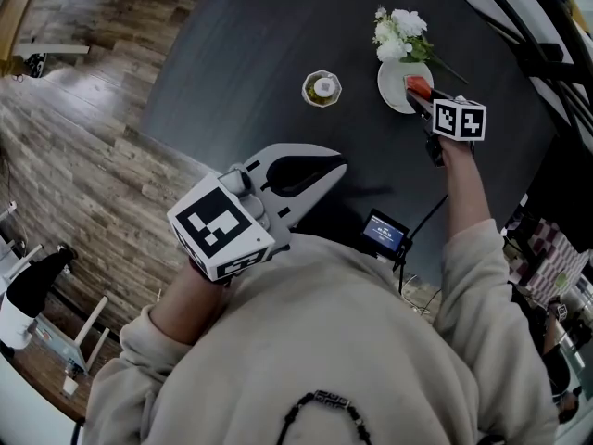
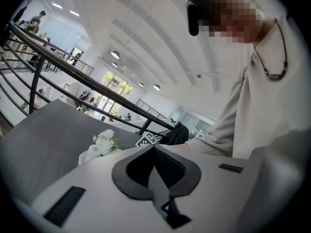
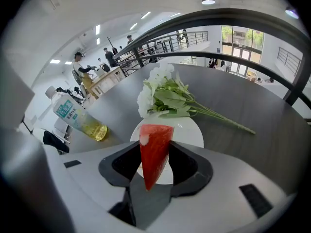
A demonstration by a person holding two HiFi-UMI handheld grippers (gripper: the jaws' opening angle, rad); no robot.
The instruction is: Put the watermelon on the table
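Note:
A red wedge of watermelon (image 3: 154, 152) stands between the jaws of my right gripper (image 3: 155, 147), point toward the camera, and the pads press on its sides. It hangs just above a round white plate (image 3: 189, 130) on the dark table (image 1: 259, 63). In the head view the watermelon (image 1: 418, 87) and my right gripper (image 1: 422, 100) are over the plate (image 1: 391, 86) at the far right of the table. My left gripper (image 1: 320, 170) is held near the table's near edge, its jaws closed tip to tip on nothing (image 2: 154, 147).
A bunch of white flowers (image 1: 398, 31) lies beside the plate, stems pointing right (image 3: 223, 118). A bottle of yellowish drink (image 1: 321, 88) stands left of the plate. A small device with a lit screen (image 1: 384, 233) sits at the near edge. Wooden floor lies to the left.

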